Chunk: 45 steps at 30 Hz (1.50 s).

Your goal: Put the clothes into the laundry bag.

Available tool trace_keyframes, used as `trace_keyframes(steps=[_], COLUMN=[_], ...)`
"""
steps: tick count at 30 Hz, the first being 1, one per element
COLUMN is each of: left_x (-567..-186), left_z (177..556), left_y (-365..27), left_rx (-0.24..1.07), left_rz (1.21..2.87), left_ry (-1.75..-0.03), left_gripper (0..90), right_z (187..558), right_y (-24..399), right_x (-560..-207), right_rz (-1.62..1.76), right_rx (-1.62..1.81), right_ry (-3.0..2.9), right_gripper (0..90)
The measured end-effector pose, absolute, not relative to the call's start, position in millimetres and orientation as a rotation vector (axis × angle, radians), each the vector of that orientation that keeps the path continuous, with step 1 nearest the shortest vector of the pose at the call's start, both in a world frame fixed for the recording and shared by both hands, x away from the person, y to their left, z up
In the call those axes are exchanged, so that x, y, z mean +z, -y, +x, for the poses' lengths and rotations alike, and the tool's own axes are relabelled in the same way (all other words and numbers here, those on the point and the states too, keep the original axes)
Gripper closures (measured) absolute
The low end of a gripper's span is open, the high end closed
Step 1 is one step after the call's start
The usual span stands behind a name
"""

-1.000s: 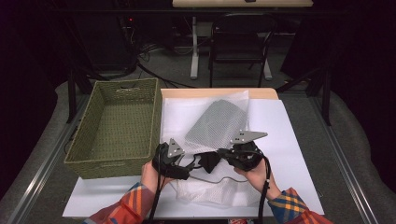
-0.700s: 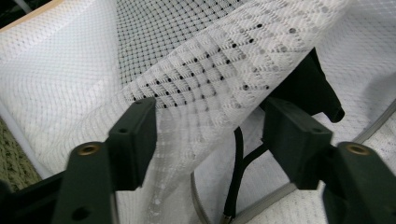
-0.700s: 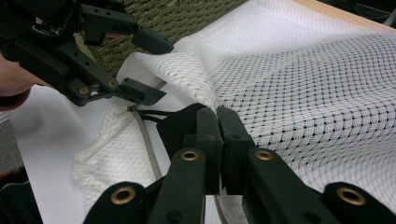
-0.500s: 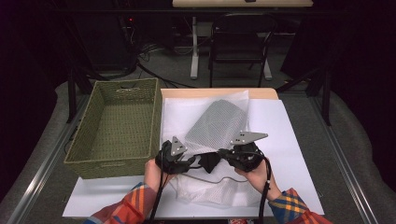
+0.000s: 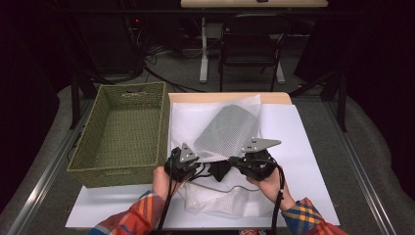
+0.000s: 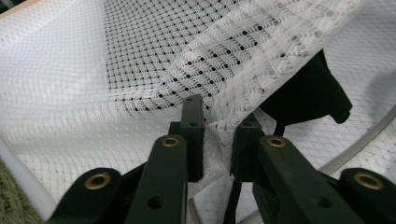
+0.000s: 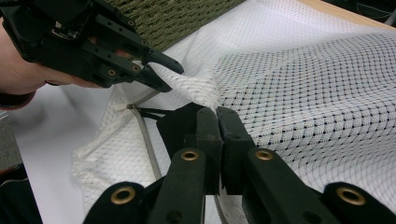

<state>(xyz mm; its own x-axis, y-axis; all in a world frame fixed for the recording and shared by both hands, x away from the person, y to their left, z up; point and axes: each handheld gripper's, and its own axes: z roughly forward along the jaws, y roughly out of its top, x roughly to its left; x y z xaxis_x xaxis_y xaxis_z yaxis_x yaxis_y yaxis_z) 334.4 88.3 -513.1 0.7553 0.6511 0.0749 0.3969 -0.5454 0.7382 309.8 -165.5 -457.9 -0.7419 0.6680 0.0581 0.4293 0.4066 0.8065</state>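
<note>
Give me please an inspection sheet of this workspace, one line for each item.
surface: white sheet covers the table, flat.
job's things: mesh bag lies on the sheet; black item at its near edge; basket at left, empty.
clutter: nothing seen.
grippers: left tongs have just been closing and pinch a fold of the bag; right tongs shut on the bag's edge.
cables: one cable trails from each gripper toward the person.
surroundings: dark room, chair, floor wires.
</note>
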Motion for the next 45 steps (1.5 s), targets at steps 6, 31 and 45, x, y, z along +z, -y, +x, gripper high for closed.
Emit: trace_keyframes(steps=[6, 31, 45], left_x=[-508.7, -501.5, -502.4], left_z=[331.9, 319.4, 313.7], left_y=[-90.7, -98.1, -85.6], left_rx=[0.425, 0.348, 0.304], left_rz=[2.215, 2.271, 2.297], left_ry=[-0.743, -0.699, -0.648], left_gripper=[87.0, 86.0, 83.3], right_z=[308.0, 298.8, 296.2], right_y=[167.0, 170.0, 173.5], right_x=[-457.1, -460.2, -462.2], right_rz=[0.955, 0.947, 0.964], right_rx=[1.258, 1.258, 1.249], right_ry=[-2.392, -2.44, -2.451], right_gripper=[88.7, 88.6, 88.6])
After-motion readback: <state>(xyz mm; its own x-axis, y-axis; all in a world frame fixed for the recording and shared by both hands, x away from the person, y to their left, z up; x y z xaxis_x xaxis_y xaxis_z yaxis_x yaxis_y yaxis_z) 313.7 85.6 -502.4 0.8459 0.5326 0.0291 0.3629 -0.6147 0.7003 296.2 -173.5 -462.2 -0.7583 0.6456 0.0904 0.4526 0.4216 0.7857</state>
